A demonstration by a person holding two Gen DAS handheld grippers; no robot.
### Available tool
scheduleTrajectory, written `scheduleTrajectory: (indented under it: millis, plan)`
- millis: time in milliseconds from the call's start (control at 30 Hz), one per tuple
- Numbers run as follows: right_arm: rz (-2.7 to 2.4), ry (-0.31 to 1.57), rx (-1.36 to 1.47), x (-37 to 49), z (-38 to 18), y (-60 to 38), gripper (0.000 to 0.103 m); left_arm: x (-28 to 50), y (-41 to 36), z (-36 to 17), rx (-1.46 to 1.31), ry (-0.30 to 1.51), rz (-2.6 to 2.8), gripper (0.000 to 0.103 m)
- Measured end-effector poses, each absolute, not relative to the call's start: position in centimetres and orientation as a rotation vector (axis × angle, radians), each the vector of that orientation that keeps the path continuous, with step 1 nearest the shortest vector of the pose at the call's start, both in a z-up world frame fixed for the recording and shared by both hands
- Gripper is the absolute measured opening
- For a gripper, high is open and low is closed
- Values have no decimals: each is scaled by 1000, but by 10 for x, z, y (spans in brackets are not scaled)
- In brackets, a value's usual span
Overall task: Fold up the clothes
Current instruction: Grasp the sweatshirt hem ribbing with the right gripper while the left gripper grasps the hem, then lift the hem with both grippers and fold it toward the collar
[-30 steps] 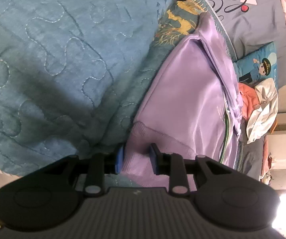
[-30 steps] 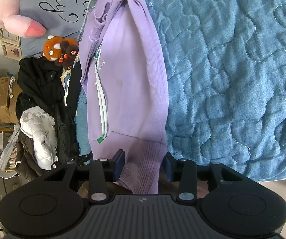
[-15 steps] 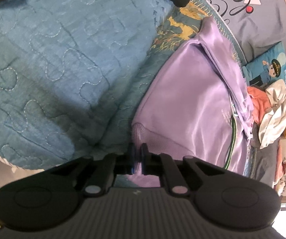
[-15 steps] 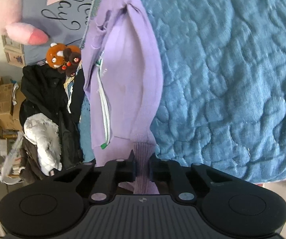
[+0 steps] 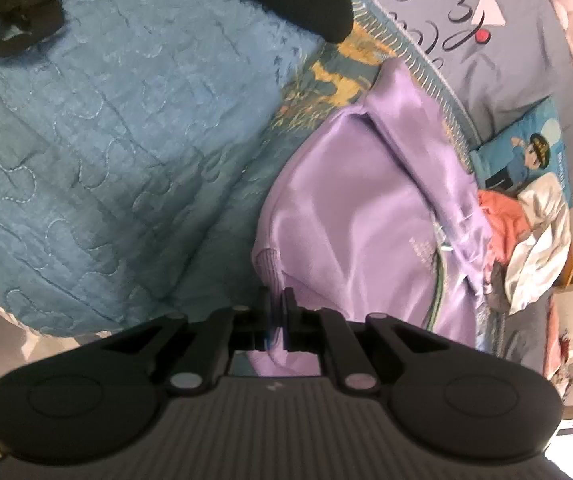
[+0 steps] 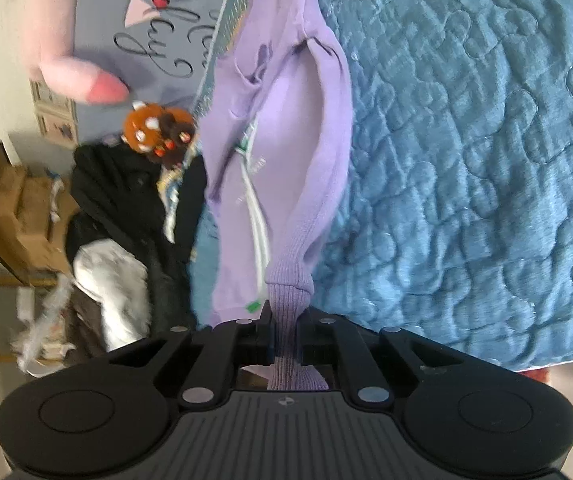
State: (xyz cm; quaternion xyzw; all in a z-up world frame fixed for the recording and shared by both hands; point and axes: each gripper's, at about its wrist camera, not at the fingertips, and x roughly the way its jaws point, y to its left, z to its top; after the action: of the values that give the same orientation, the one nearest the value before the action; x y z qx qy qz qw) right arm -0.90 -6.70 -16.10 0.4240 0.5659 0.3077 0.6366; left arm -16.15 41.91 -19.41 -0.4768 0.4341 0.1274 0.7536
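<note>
Both grippers tilt down over the quilt point(image 6: 466, 140), left gripper point(image 5: 276, 308) and right gripper point(image 6: 285, 322) each clamped on the purple jacket point(image 6: 286, 152).

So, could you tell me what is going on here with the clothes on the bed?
A person is folding a purple sweatshirt on a blue quilt, with a gripper in each hand. The right gripper is shut on the ribbed cuff of a sleeve. The left gripper is shut on the ribbed hem. No fold has been laid over yet.
</note>
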Motion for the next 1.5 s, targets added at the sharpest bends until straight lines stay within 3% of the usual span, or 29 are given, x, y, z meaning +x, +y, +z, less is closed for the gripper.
scheduleTrajectory:
  millis: [433,833,1033,1200,1367,1500]
  plan:
    - [764,1178,1185,76,-117,-58,9,-86,444,-140,-1015,841,215,5]
    - [590,1056,1243,224,-95,-53,9,129,485,-77,-875,780,198,5]
    - [474,1079,1237,278,-110,-47,9,227,478,-97,-814,844,206,5]
    - [398,1082,1324,306,-131,-51,9,265,481,-123,-828,848,217,5]
    - [241,1123,1391,325,-156,-57,18,289,488,-149,-853,862,283,5]
    - [203,1104,1365,331,-157,-55,31,289,490,-168,-905,827,320,6]
